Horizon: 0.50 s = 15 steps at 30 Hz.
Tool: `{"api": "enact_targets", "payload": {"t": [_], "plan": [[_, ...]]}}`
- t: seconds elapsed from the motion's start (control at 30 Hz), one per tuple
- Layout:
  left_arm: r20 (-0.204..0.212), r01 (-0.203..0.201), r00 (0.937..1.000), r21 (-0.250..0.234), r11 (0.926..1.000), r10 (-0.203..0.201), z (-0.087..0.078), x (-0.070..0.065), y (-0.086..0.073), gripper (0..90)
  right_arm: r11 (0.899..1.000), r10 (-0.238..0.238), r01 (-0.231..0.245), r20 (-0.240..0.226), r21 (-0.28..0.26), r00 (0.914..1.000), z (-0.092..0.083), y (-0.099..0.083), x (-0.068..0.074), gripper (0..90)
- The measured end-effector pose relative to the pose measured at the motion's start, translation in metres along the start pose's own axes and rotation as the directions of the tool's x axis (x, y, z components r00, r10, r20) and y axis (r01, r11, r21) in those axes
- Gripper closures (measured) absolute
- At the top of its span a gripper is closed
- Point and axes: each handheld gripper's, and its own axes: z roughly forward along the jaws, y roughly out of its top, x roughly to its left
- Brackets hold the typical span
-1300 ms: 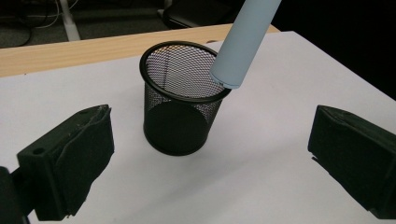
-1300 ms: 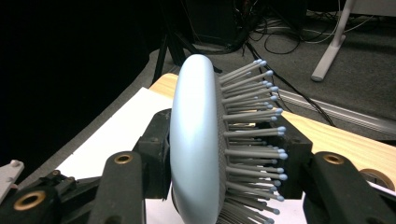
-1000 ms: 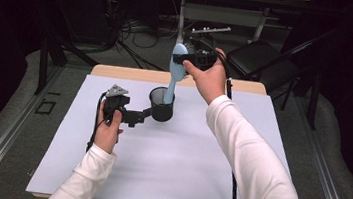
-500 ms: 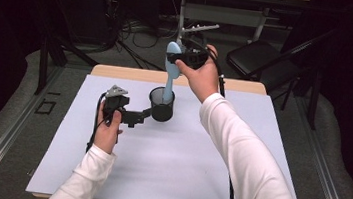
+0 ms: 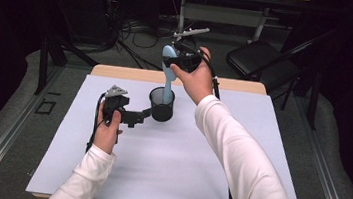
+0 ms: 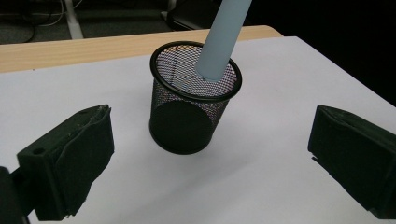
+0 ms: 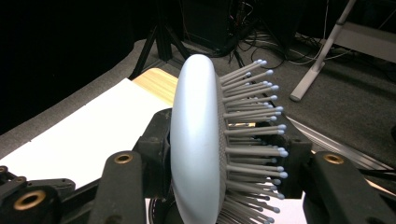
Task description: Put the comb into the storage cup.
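Note:
A light blue hairbrush [image 5: 169,58] stands nearly upright with the lower end of its handle inside a black mesh cup [image 5: 161,106] on the white table cover [image 5: 177,165]. My right gripper [image 5: 181,61] is shut on the brush head [image 7: 196,140], with its bristles pointing right in the right gripper view, where the gripper [image 7: 222,156] clamps it from both sides. My left gripper [image 5: 138,117] rests on the table left of the cup. Its jaws are open and wide apart, with the cup [image 6: 194,107] ahead between them, untouched. The handle [image 6: 222,39] leans on the cup's far rim.
A wooden table edge [image 5: 117,71] runs behind the white cover. Beyond it are cables on the floor [image 5: 127,28], a dark chair [image 5: 264,59] at the right and another table's legs [image 5: 224,17]. The person's white-sleeved right forearm [image 5: 238,157] crosses the cover's right half.
The right hand has carried the brush head a little to the left and slightly down, the handle staying in the cup. The left gripper has kept still.

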Motion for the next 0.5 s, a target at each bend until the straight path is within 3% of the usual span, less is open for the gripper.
{"api": "enact_targets", "payload": {"t": [0.5], "plan": [[0.004,-0.002,1.0000,0.003,1.0000,0.002,0.001,-0.001,0.000,0.4,1.000,0.014,-0.014,0.001,0.019,0.9999,0.014,-0.017,0.000,48.5]]}}
